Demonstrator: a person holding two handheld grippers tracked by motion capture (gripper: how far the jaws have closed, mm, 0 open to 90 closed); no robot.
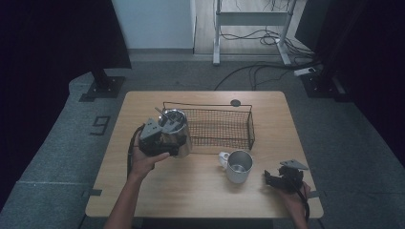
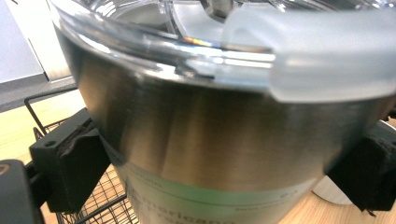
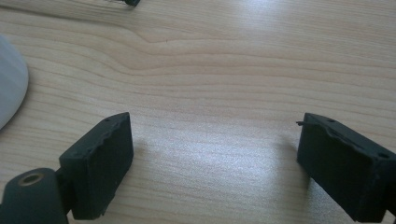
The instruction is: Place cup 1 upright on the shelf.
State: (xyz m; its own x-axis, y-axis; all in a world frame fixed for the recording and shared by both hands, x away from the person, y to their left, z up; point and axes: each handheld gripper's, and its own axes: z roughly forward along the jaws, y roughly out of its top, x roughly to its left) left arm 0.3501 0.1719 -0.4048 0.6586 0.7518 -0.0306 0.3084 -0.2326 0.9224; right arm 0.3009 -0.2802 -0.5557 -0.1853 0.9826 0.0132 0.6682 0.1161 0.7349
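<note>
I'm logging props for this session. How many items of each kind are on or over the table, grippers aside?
Steel tumbler with clear lid: 1
Steel mug: 1
Black wire mesh basket: 1
Total: 3

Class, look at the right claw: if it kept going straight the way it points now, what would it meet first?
Probably the white mug: the open right claw points toward it over bare table, though the mug may sit slightly off-line.

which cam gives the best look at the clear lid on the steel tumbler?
Left gripper view: the clear lid is close up atop the steel tumbler, clamped in the left gripper. In the high view the lid is small and partly behind the gripper. The right gripper view faces bare table.
</note>
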